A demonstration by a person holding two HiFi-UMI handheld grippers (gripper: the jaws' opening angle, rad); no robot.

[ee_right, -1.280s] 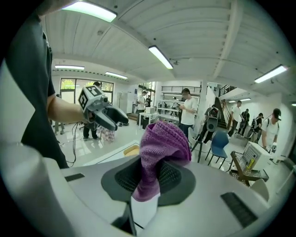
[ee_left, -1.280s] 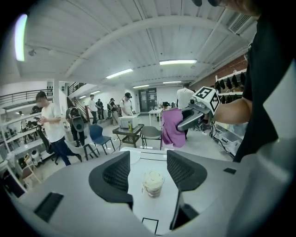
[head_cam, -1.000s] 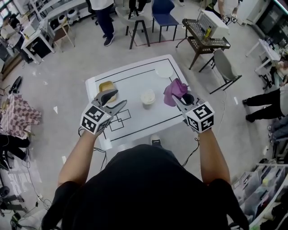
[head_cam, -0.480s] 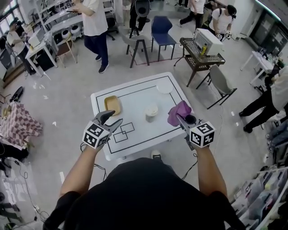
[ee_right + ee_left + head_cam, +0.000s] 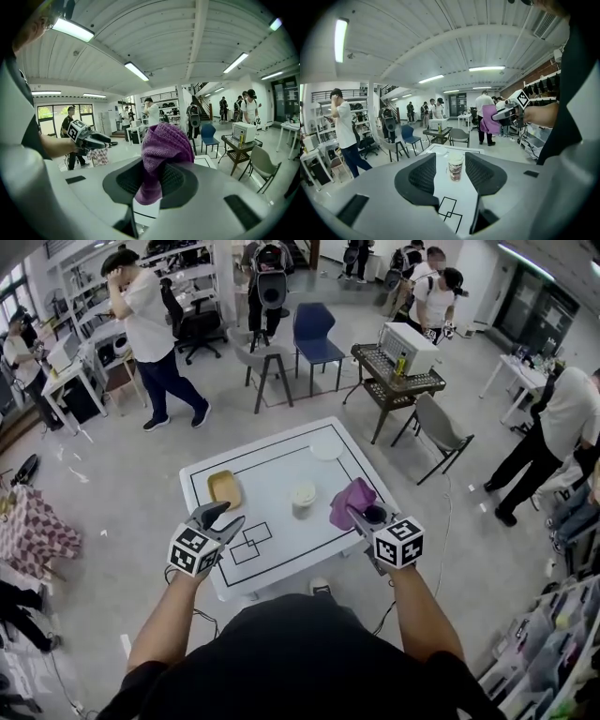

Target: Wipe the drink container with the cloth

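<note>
Left gripper (image 5: pixel 223 515): jaws have just been closing, narrower than a second ago, still apart, nothing pinched. Right gripper (image 5: pixel 354 513) stays clamped on the purple cloth (image 5: pixel 351 500). Cup (image 5: pixel 304 495) unmoved, upright mid-desk (image 5: pixel 281 554), untouched.

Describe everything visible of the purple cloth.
The purple cloth looks like soft, nubby knit or terry fabric. It is bunched and pinched at its middle between the pads of the right gripper; a rounded wad bulges above the jaws and a short tail hangs below. It is held in air by the right edge of the white table, apart from the drink container.
</note>
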